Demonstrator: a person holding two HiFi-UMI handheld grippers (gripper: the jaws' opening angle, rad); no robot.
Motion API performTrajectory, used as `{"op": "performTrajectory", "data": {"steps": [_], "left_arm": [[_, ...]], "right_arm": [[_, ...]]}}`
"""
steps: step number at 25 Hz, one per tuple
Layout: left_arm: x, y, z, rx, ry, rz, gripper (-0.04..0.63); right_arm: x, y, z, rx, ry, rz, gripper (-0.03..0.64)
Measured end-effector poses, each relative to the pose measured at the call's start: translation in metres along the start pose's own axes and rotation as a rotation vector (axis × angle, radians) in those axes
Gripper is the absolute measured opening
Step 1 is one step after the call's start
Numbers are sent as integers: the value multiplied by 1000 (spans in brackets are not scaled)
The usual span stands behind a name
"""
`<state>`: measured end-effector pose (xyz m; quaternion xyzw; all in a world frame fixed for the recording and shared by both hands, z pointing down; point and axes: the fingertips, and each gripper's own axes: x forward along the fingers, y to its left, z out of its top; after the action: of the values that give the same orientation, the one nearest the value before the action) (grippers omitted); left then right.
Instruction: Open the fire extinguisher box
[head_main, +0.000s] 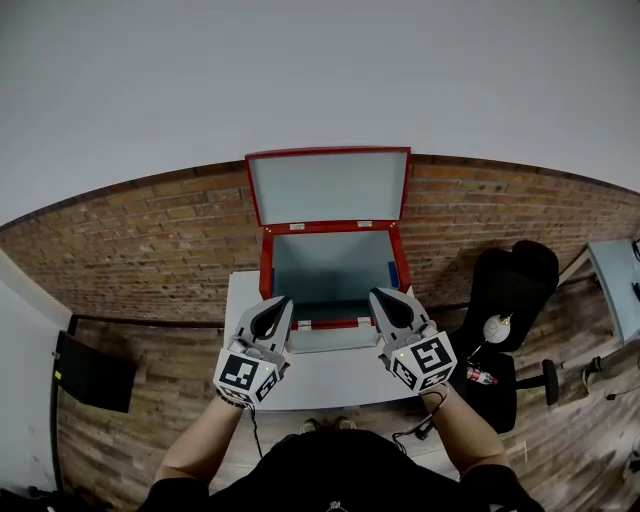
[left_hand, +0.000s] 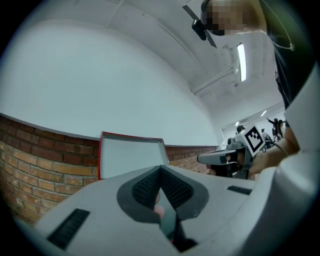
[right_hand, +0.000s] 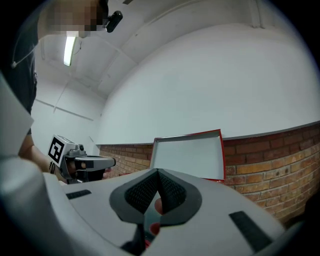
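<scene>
The red fire extinguisher box (head_main: 266, 262) stands on a white table (head_main: 330, 378) against a brick wall. Its lid (head_main: 328, 186) is raised upright and the grey inside shows. A grey front panel (head_main: 330, 338) lies flat at the box's near edge. My left gripper (head_main: 279, 301) is shut at the box's front left corner, with nothing held. My right gripper (head_main: 377, 296) is shut at the front right corner, also empty. The left gripper view shows my left gripper (left_hand: 160, 170), the lid (left_hand: 131, 156) and the right gripper (left_hand: 227, 157). The right gripper view shows my right gripper (right_hand: 158, 173), the lid (right_hand: 189, 157) and the left gripper (right_hand: 84, 163).
A black office chair (head_main: 520, 280) stands right of the table, with a small bottle (head_main: 481, 377) on its seat and a white round object (head_main: 497, 325) beside it. A dark flat object (head_main: 92, 372) lies at the left. A light desk edge (head_main: 615, 280) is at the far right.
</scene>
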<state>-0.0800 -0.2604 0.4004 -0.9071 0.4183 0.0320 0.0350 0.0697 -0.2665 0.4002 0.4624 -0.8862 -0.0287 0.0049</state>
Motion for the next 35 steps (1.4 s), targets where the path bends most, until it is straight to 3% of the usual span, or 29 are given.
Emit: {"op": "performTrajectory", "data": {"steps": [5, 22, 35], "left_arm": [[-6, -21, -18, -57, 4, -44, 49], [-25, -63, -84, -112, 97, -145, 49], [-27, -66, -110, -136, 97, -153, 49]], "right_arm": [[-6, 18, -20, 23, 17, 17, 20], [-24, 46, -93, 95, 118, 14, 20], [-27, 55, -120, 108, 145, 45, 20]]}}
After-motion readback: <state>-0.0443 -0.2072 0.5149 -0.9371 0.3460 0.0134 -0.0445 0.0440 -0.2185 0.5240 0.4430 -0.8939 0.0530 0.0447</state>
